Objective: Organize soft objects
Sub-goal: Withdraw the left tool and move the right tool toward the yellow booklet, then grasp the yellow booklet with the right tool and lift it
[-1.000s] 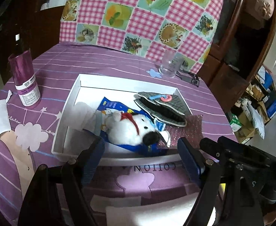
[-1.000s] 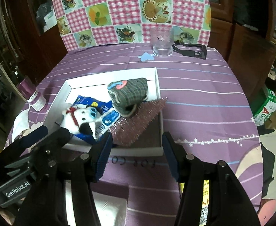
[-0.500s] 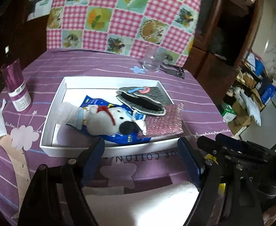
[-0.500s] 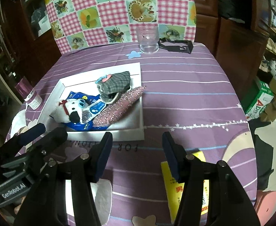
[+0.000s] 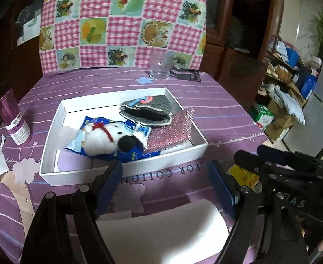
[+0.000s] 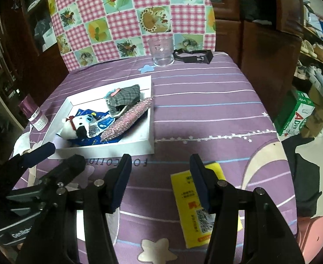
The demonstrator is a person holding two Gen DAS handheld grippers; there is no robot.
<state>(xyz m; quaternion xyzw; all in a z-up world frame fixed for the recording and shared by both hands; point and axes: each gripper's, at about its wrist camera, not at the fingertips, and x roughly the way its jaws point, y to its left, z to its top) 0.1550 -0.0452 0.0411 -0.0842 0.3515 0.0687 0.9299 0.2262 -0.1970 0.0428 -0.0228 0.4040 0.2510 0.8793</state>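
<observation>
Soft toys and pouches sit piled in the white tray on the purple tablecloth: a white plush dog lies on a blue packet, whose print is mostly covered, with a grey plaid pouch behind it and a pink glittery pouch leaning over the tray's right wall. Left gripper hovers short of the tray's near wall, jaws spread wide, nothing between them. Right gripper hangs over bare cloth, also parted and empty, beside a yellow leaflet half hidden under its finger. A clear glass and a black clip stand at the far edge. A purple bottle stands left of the tray, its top lost in shadow. White paper runs out of frame below
</observation>
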